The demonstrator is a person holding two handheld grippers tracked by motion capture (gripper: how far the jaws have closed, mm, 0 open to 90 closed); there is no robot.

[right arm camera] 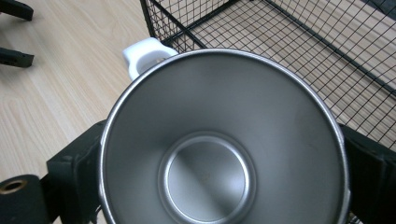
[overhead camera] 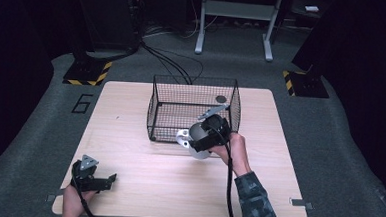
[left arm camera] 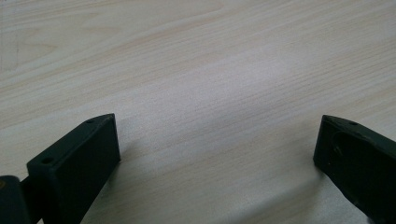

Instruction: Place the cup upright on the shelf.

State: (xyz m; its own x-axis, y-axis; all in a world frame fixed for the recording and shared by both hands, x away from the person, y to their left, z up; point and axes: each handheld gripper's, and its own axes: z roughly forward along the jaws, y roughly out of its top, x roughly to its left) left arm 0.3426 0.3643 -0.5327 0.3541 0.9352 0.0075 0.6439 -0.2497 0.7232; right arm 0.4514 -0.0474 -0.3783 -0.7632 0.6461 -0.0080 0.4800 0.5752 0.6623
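— Item one, right gripper (overhead camera: 201,139)?
— Mine, in my right hand (overhead camera: 235,150). Jaws closed on the steel cup (right arm camera: 223,140), one at each side of its wall. The cup's open mouth faces the gripper's camera; its white handle (right arm camera: 144,53) sticks out beyond the far rim, up and to the left in the right gripper view.

— Item two, basket (overhead camera: 196,88)?
— Black wire, open top, standing on the table (overhead camera: 128,165). It lies just ahead of my right gripper; the cup is held at its near wall, above the tabletop. I cannot tell whether cup and wire touch.

— Item three, left gripper (overhead camera: 108,179)?
— In my left hand (overhead camera: 73,200), at the near left corner of the table, well apart from the basket. Jaws spread wide, holding nothing, bare wood between them.
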